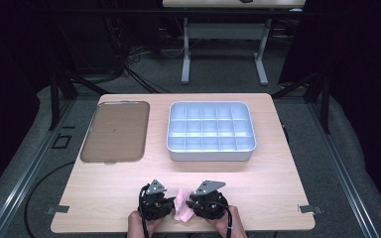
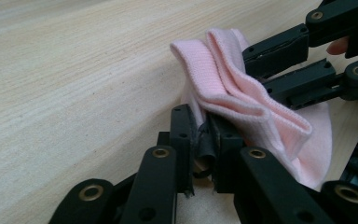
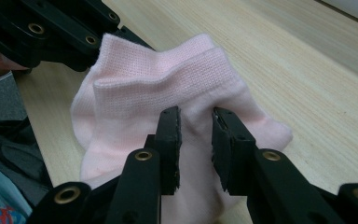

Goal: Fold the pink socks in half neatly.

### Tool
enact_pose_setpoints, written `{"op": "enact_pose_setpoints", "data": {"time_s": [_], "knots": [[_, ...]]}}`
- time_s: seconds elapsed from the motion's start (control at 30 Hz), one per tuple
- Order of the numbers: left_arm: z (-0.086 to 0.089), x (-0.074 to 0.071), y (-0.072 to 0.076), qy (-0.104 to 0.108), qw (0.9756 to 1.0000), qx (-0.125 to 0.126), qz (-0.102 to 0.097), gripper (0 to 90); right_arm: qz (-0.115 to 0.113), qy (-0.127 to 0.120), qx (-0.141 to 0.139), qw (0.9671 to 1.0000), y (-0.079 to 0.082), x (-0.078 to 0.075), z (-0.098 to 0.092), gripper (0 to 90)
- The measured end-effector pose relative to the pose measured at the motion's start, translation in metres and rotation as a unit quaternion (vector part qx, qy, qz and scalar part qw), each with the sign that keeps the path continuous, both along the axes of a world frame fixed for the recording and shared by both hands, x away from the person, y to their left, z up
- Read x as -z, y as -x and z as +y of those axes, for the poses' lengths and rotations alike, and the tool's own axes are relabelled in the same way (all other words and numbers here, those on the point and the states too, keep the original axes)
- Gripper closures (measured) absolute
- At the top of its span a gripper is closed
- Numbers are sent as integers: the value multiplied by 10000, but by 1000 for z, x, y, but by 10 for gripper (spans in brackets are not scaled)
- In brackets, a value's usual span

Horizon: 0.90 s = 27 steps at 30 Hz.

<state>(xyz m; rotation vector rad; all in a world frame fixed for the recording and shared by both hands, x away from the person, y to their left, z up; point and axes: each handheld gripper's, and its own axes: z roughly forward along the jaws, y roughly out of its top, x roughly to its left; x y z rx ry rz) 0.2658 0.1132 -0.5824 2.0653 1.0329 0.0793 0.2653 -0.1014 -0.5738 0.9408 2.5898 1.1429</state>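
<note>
I had the pink sock (image 1: pixel 182 209) bunched at the table's (image 1: pixel 278 198) near edge between both grippers. My left gripper (image 2: pixel 204 140) was clamped on its fabric; my right gripper's (image 3: pixel 196 133) 2 jaws stood narrowly apart, straddling a fold.

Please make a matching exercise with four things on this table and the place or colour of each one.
Things:
1. sock
2. divided box
3. flat tray
4. table

Descriptions:
A. brown, far left
B. pale wood
C. pink, between the two grippers
D. white, many compartments

Pairs: 1-C, 2-D, 3-A, 4-B
</note>
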Motion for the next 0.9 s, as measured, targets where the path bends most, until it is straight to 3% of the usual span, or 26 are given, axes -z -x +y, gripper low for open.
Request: {"op": "enact_pose_setpoints", "data": {"time_s": [0.1, 0.23, 0.33, 0.4, 0.53, 0.63, 0.73, 0.9], "knots": [[3, -3, -1, -53, 9999, -130, -38, 671, 45, -47, 40, 10000, -1, 1, -2, 717], [13, -14, 1, 102, 9993, -300, -187, 597, 8, -6, 46, 10000, 0, 0, -2, 710], [19, -28, 5, 205, 9984, -386, -348, 591, -45, 14, 51, 10000, 1, -3, -2, 701], [20, -36, 7, 233, 9979, -345, -489, 591, -108, -36, 97, 9999, 1, -4, -3, 700], [10, -46, 13, 246, 9976, 7, -654, 601, -138, -43, 106, 9998, 0, -6, -5, 699], [-4, -45, 16, 106, 9971, 355, -660, 639, -141, -46, 127, 9998, 0, -6, -5, 698], [-11, -39, 15, -95, 9968, 483, -625, 693, -145, -49, 134, 9998, -1, -5, -4, 689], [-13, -25, 12, -434, 9972, 369, -493, 771, -145, -79, 258, 9995, 0, -6, -13, 665]]}}
